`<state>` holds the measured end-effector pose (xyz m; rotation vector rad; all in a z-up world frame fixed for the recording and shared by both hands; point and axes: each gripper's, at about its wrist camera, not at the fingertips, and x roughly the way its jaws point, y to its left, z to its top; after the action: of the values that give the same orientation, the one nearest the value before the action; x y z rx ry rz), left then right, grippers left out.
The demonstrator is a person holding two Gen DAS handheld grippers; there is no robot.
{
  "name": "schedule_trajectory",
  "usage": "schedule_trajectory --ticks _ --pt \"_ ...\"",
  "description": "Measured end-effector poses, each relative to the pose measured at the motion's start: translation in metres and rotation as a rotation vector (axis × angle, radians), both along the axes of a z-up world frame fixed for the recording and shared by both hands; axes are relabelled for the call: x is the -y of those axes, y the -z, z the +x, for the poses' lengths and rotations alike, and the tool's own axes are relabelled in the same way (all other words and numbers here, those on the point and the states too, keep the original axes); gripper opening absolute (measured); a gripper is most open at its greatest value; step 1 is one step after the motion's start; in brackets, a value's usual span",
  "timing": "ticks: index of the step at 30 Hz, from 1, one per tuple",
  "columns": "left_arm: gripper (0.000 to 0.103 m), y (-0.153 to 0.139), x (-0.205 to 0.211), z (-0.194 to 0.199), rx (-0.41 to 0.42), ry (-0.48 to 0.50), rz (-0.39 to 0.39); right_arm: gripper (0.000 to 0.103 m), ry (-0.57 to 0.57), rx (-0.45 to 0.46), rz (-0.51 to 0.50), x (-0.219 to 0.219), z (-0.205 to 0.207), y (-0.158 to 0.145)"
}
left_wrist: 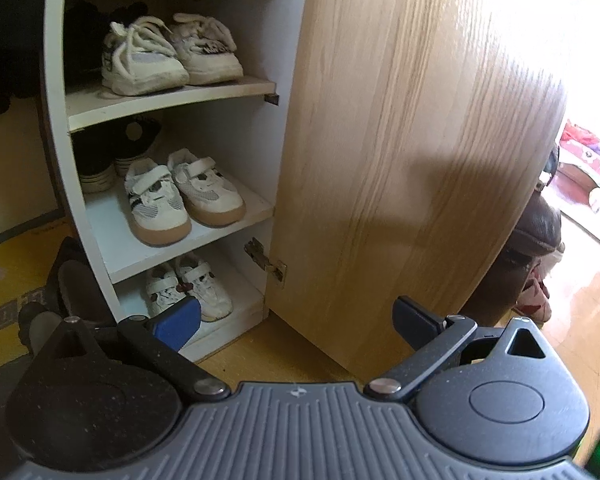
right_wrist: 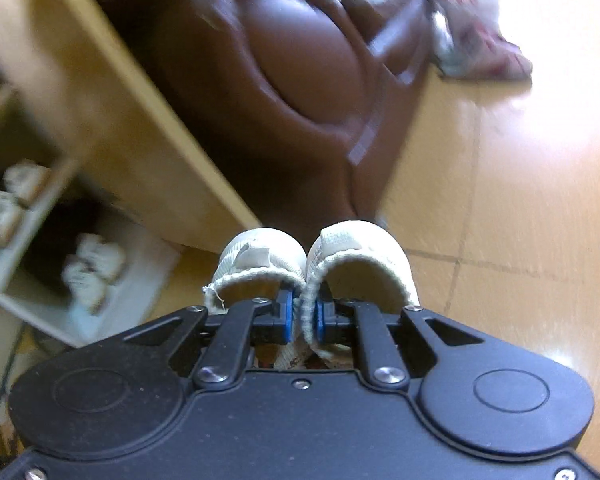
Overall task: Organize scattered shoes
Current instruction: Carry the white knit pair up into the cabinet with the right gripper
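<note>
Two small pale shoes (right_wrist: 314,264) hung together from the right gripper (right_wrist: 302,316), whose blue pads (right_wrist: 287,316) were nearly closed on the inner collars where the pair touched. The shoes were off the floor (right_wrist: 520,220), just in front of the brown sofa (right_wrist: 300,72) and to the right of the cabinet's wooden door (left_wrist: 400,120).

The step in hand seemed to be carrying the pair to the cabinet (left_wrist: 56,120). To do it well, the pinch should probably stay firm on both collars, since thin fabric could slip, and the toes should go in level over the front edge of a shelf. The bottom shelf (left_wrist: 236,312) already held a pair at its middle; the middle shelf (left_wrist: 256,208) looked full along its front edge.

The right gripper pointed steeply downward with the view tilted and blurred. The left gripper (left_wrist: 296,316) faced the cabinet's bottom corner, jaws wide apart and holding nothing.
</note>
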<state>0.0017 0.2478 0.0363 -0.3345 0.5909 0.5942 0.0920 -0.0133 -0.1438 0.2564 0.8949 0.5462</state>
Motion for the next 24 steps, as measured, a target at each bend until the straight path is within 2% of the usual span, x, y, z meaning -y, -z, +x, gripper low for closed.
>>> schedule_trajectory --ticks 4,5,7,8,9,10,13,16,18,20,24 --pt "0.103 -0.008 -0.001 -0.009 0.03 0.007 0.0 0.011 -0.063 0.066 0.046 -0.002 -0.005 -0.044" --pt "0.103 -0.01 -0.001 -0.012 0.035 0.007 0.011 0.011 -0.09 0.096 0.066 -0.003 -0.006 -0.067" --pt "0.103 -0.013 -0.002 -0.016 0.041 0.007 0.024 0.011 -0.121 0.131 0.079 -0.004 -0.008 -0.089" --pt "0.103 -0.014 -0.002 -0.018 0.045 0.008 0.029 0.011 -0.161 0.171 0.091 -0.005 -0.009 -0.114" --pt "0.103 -0.015 -0.003 -0.019 0.048 0.008 0.03 0.011 -0.174 0.183 0.095 -0.004 -0.009 -0.121" --pt "0.103 -0.016 -0.004 -0.022 0.053 0.008 0.034 0.011 -0.209 0.218 0.105 -0.007 -0.009 -0.145" --pt "0.103 -0.025 -0.004 -0.033 0.097 0.001 0.075 0.011 -0.267 0.275 0.11 -0.014 -0.01 -0.186" --pt "0.103 -0.037 0.002 -0.045 0.156 0.007 0.159 0.011 -0.318 0.343 0.112 -0.025 -0.012 -0.231" --pt "0.103 -0.041 0.005 -0.049 0.176 0.013 0.195 0.011 -0.337 0.371 0.11 -0.031 -0.013 -0.25" --pt "0.103 -0.045 0.009 -0.054 0.198 0.025 0.236 0.011 -0.379 0.435 0.105 -0.045 -0.013 -0.289" --pt "0.103 -0.045 0.005 -0.056 0.195 0.028 0.223 0.011 -0.421 0.515 0.114 -0.068 -0.012 -0.346"
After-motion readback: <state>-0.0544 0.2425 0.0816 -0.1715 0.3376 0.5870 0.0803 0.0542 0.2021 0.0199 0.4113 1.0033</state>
